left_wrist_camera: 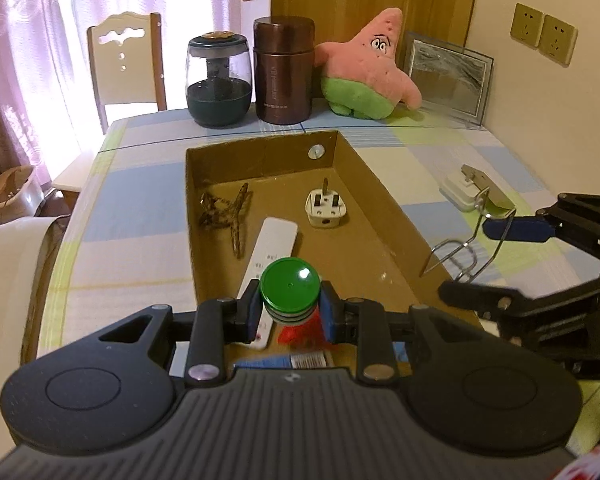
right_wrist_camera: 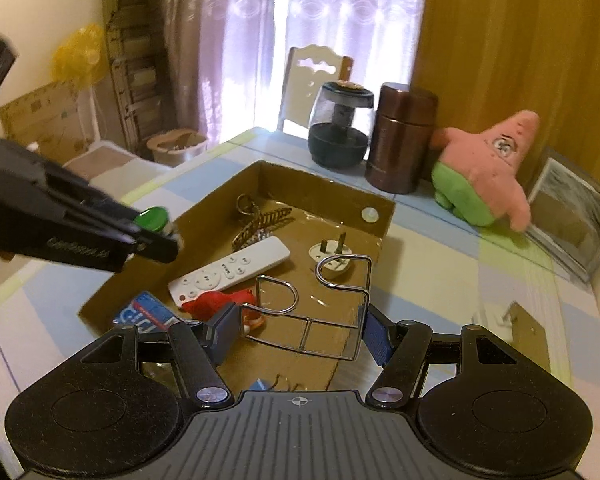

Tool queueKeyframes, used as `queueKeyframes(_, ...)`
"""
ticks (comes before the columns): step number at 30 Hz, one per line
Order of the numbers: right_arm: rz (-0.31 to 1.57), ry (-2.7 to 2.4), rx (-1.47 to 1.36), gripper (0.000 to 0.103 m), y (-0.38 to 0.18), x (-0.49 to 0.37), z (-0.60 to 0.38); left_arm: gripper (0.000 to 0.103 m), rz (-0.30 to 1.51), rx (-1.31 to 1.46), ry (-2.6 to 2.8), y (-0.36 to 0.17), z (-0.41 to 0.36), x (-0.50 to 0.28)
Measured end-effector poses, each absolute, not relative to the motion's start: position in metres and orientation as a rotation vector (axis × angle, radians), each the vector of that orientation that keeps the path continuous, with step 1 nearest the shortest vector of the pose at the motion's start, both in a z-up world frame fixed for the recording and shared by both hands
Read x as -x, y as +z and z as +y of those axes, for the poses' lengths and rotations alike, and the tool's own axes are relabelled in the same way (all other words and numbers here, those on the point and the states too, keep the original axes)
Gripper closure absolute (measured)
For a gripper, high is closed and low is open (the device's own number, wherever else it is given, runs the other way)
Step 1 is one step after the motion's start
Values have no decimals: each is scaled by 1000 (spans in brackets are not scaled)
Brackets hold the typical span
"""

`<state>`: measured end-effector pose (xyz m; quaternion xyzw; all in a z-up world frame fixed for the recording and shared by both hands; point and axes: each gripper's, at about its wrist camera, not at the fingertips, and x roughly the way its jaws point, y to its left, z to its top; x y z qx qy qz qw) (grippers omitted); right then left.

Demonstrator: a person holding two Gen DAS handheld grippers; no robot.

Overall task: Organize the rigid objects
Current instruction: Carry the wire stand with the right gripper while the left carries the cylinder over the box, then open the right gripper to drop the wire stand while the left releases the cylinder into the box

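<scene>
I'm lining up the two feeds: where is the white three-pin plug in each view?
Left wrist view: white plug lies in the cardboard box, right of centre, beyond the white remote.
Right wrist view: the plug is at centre, behind the wire rack.
Shared landmark: the brown canister.

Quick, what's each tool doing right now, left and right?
Left tool: shut on the green-capped container.
Right tool: shut on the wire rack.

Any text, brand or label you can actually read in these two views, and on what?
None is legible.
Brown canister: vertical print, too small.
White remote: button labels blurred.
Blue packet: white lettering, cut off.
Left gripper: side lettering blurred.
Outlet plates: no text.
</scene>
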<state>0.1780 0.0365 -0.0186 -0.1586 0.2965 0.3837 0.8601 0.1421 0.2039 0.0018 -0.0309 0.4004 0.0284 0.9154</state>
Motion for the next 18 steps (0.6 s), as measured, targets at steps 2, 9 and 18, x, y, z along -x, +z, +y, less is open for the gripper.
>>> queueKeyframes(2,623,819,367,41,-23,-186,43,78,830,53,47,-2,205,-156)
queueKeyframes(9,638,858,460,41,-43,-202,61,78,852,25,10,-18,205,-195)
queueKeyframes(18,665,873,482,41,-61,-214,67,77,874,37,-54,-38,200,-229)
